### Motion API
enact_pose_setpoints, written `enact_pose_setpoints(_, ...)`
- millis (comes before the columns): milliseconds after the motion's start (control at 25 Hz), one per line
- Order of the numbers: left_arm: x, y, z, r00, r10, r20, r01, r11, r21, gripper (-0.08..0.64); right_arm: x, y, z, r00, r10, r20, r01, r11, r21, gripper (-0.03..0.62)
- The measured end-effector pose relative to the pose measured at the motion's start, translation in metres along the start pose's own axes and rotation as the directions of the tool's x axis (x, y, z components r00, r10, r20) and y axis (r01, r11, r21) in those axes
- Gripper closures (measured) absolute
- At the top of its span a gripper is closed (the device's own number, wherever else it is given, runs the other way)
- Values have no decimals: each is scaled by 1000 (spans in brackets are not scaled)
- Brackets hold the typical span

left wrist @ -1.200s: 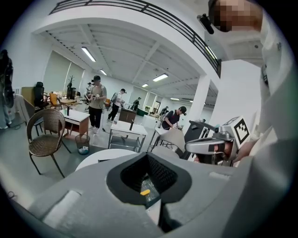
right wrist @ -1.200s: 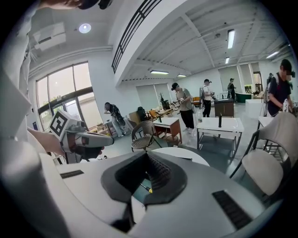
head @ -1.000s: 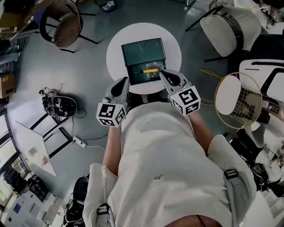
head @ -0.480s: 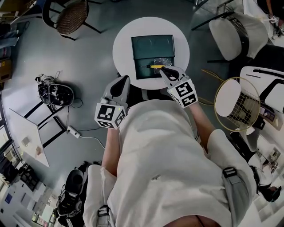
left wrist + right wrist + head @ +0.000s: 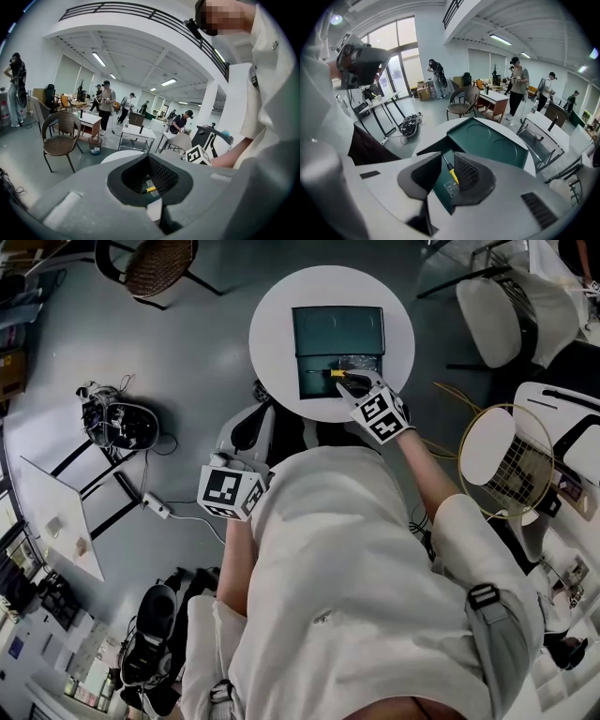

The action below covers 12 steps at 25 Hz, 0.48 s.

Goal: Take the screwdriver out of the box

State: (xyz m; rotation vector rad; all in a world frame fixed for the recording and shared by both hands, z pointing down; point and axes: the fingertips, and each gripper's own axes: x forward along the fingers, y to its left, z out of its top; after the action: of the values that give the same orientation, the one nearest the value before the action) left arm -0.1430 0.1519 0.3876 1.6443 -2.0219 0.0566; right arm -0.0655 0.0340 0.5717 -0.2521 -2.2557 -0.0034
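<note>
Floor of grey concrete fills the head view, with a wicker chair at the upper left and a white chair at the upper right. A person in a white shirt takes up the lower centre, forearms reaching toward the round white worktop at the top.

On the worktop lies an open dark green box. Its lid is folded back on the far side, and the tray is on the near side, toward the person.

The left tool is held off the near edge of the worktop, close to the body, its marker cube toward the camera. In the left gripper view its jaws are pressed together at the tips, enclosing a hollow that holds nothing, and the worktop shows far beyond it.

The right tool is tilted down over the near right part of the tray, with its own marker cube behind it. Its jaws are spread and have just been opening.

The screwdriver lies inside the tray, its yellow handle toward the right tool and its dark shaft pointing away. In the right gripper view the handle shows in the gap between the jaws, close beside the right-hand pad. No pinch on it can be seen, and contact cannot be told.

A small clear plastic bag lies in the tray just beside the handle.
</note>
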Motion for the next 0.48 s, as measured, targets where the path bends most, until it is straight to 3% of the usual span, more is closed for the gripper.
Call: enact_pose_setpoints(480,-3,16,-8,998,2,-64,-3,1000,-5,551,62,-1,-33,986,31,-165,-56,987,-149,474)
